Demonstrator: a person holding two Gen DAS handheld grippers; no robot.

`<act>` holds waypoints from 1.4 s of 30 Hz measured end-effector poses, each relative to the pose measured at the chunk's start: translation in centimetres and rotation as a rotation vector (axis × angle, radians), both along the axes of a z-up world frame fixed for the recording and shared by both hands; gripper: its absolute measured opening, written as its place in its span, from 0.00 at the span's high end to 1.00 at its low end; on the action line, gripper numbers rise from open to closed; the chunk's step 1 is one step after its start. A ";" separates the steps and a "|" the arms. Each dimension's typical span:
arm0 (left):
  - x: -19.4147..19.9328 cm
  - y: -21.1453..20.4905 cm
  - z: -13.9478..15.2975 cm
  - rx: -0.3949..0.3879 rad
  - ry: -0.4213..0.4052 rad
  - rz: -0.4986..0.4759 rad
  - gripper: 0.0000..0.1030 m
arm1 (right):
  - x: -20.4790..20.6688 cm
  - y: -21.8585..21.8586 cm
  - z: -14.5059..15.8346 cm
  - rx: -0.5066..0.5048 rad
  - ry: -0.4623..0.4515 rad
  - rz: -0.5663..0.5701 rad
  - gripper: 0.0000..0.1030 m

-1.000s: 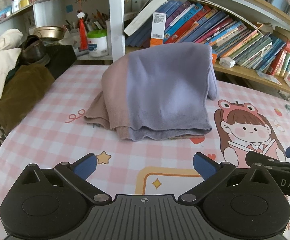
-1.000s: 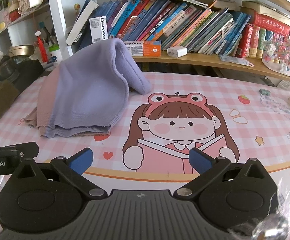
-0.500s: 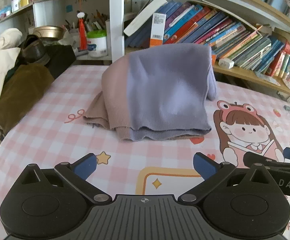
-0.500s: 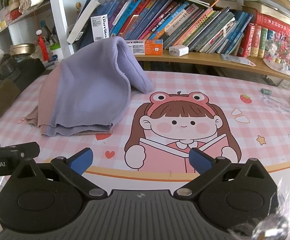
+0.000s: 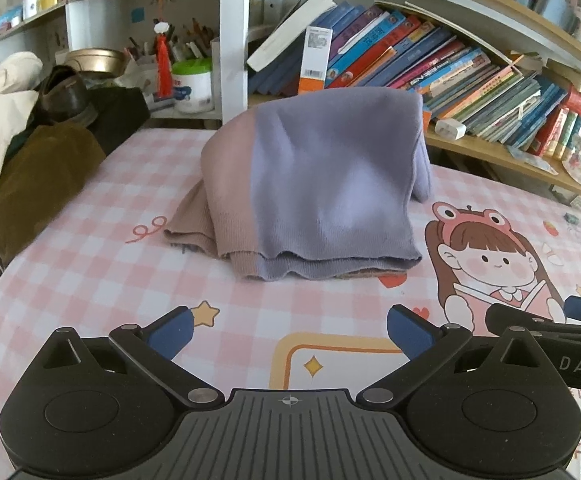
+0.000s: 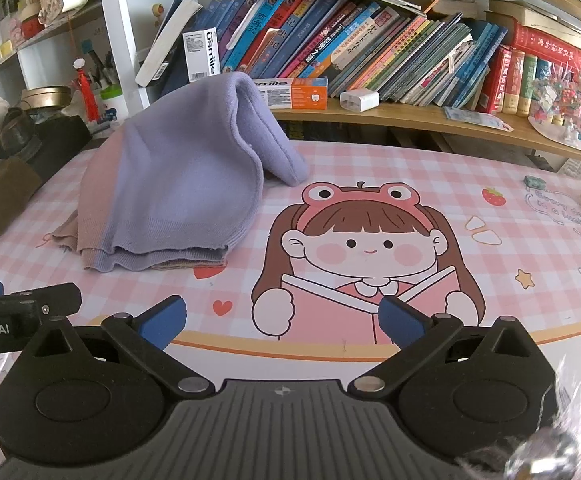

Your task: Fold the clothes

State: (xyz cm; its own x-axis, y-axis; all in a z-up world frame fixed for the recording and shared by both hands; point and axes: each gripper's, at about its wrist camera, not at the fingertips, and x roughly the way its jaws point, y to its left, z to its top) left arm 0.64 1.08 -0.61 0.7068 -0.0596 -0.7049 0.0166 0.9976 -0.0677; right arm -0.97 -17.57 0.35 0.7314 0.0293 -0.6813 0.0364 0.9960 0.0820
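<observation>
The counter [image 5: 90, 264] fills both views, pink check cloth with a big cartoon girl [image 6: 366, 248] printed to the right of centre. Behind it runs the bookshelf [image 6: 410, 112], packed with leaning books. At the far left edge sits a heap of other clothes [image 5: 30, 160], brown and cream, partly off the counter.

Now the piece that matters: the sweater [image 5: 322, 184], lilac with a dusty-pink panel, lies in a folded mound on the far-left half of the counter. Its hem edges face the near side, stacked in layers, and its long axis runs roughly left to right across the left wrist view. One thick end, perhaps a sleeve or a collar fold, droops off the far right corner toward the shelf; from here it is hard to tell which.

Smallest players last. The left tool [image 5: 288, 332] hovers low at the near edge, fingers spread wide, nothing between them, and the sweater sits dead ahead of it, apart from it. The right tool [image 6: 282, 320] is just beside it, also spread and empty, but pointed at the cartoon girl, with the sweater off to its far left.

So the left hand is squarely lined up and nearer the hem. My read: the fold looks largely done, and any next reach goes straight forward from the left.
</observation>
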 end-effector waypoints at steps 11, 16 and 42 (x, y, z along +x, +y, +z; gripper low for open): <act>-0.1 0.0 0.2 0.035 0.002 0.029 0.00 | -0.1 0.1 -0.1 0.004 0.005 0.002 0.00; -0.1 0.0 0.2 0.047 0.013 0.033 0.00 | -0.1 0.2 -0.1 0.004 0.009 0.003 0.00; 0.6 0.2 -0.5 0.014 0.072 0.002 0.00 | 0.3 0.3 -0.6 0.014 0.037 -0.002 0.00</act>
